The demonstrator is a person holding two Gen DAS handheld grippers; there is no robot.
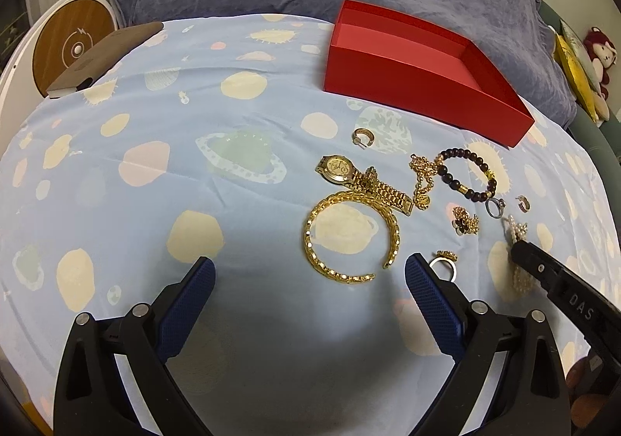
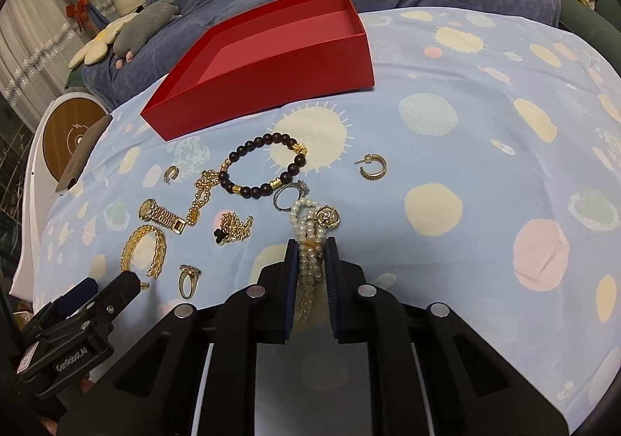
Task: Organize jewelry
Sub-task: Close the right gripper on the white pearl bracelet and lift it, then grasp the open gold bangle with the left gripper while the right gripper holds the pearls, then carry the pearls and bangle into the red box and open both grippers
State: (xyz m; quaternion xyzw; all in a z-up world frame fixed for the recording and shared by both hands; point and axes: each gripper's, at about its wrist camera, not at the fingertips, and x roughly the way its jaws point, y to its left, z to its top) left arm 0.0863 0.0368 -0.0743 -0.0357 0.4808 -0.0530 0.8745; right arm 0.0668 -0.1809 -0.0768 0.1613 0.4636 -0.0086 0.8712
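The right gripper [image 2: 312,242] pinches the pearl bracelet [image 2: 308,238] between its two fingers, the strands squeezed into the narrow gap while the bracelet's gold flower clasp lies just past the fingertips on the patterned blue cloth [image 2: 465,125]. The red box [image 2: 271,75] stands open on the cloth beyond the bracelet, nothing visible inside it. Between the box and the pearl bracelet lies the dark bead bracelet [image 2: 264,164], with a silver ring [image 2: 287,195] touching the pearls' far end. Away from the pearls on the box's other side a gold hoop earring [image 2: 372,166] lies alone. The left gripper [image 1: 310,273] hovers with fingers spread wide and nothing between them, just before the gold bangle [image 1: 349,238], which lies beside the gold watch [image 1: 361,180].
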